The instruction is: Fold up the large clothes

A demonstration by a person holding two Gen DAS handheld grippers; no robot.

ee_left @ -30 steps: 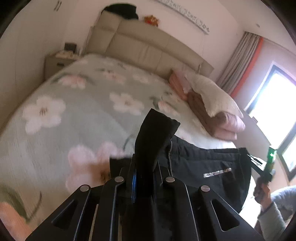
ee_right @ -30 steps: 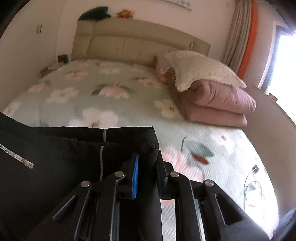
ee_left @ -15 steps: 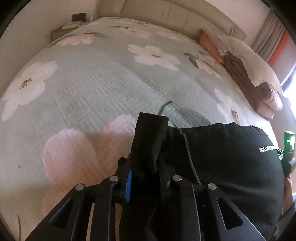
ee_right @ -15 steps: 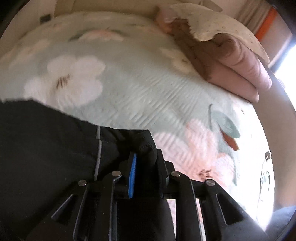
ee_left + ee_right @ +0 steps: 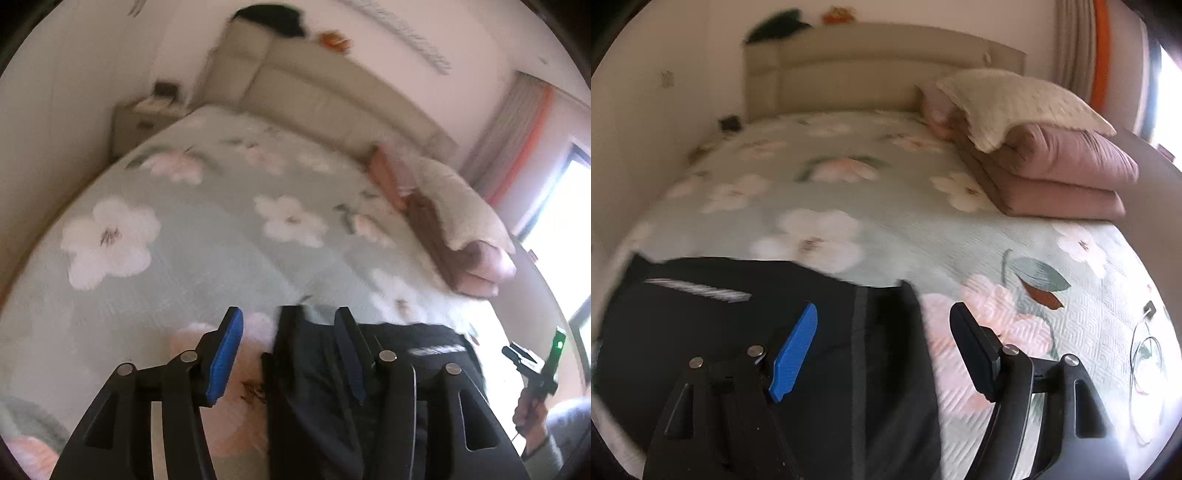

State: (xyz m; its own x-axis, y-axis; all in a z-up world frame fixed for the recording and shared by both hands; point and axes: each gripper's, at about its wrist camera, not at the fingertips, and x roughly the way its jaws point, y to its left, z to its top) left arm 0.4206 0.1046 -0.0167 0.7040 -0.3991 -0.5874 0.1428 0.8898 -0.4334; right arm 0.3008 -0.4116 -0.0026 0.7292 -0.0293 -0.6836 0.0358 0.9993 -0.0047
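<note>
Black garment (image 5: pixel 746 332) beneath spread right gripper (image 5: pixel 884 343)

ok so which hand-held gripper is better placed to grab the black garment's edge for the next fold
Left, probably. The left hand-held gripper stands open with the black fabric garment edge between its fingers. The right hand-held gripper is open too, but its jaws straddle the side edge, partly over the floral bedspread.

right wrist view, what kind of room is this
A home bedroom, most likely. A wide bed with a floral quilt and padded headboard fills the view, with a pillow on folded pink bedding and curtains by a bright window.
</note>
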